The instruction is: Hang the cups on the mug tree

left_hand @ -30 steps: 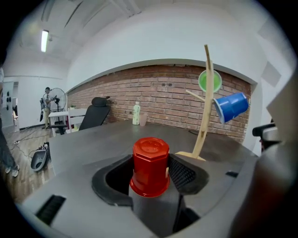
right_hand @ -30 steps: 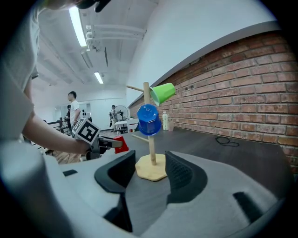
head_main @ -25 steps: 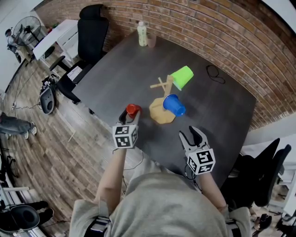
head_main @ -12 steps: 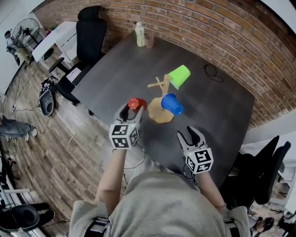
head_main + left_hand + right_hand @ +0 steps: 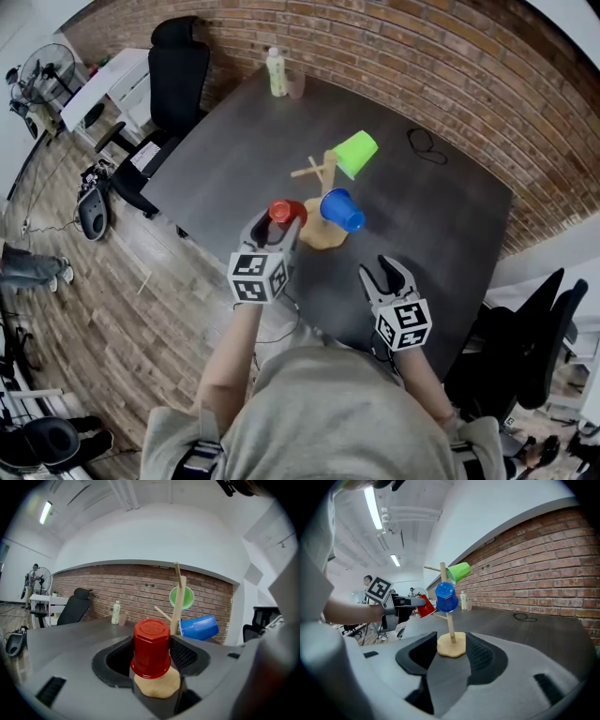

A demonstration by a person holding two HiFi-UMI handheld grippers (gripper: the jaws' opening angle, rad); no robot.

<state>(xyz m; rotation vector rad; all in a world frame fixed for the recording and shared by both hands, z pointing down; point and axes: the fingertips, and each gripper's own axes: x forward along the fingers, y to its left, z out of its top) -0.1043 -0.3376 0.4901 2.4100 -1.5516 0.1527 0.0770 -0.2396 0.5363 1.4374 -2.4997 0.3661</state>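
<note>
A wooden mug tree (image 5: pixel 324 197) stands mid-table on a round base, with a green cup (image 5: pixel 354 153) on an upper peg and a blue cup (image 5: pixel 341 210) on a lower one. My left gripper (image 5: pixel 280 222) is shut on a red cup (image 5: pixel 282 212), held in the air just left of the tree's base. In the left gripper view the red cup (image 5: pixel 151 648) sits upside down between the jaws, with the tree (image 5: pixel 177 603) behind it. My right gripper (image 5: pixel 388 276) hangs open and empty near the table's front edge; its view shows the tree (image 5: pixel 449 616) ahead.
A bottle (image 5: pixel 277 73) and a small cup (image 5: pixel 296 85) stand at the dark table's far corner. A black cable (image 5: pixel 424 145) lies at the back right. Black office chairs (image 5: pixel 178 80) stand left of the table and at its right (image 5: pixel 525 356). The floor is wooden.
My left gripper has lifted the red cup and carried it right and away from me, up close to the tree's base. The right gripper has stayed put.
</note>
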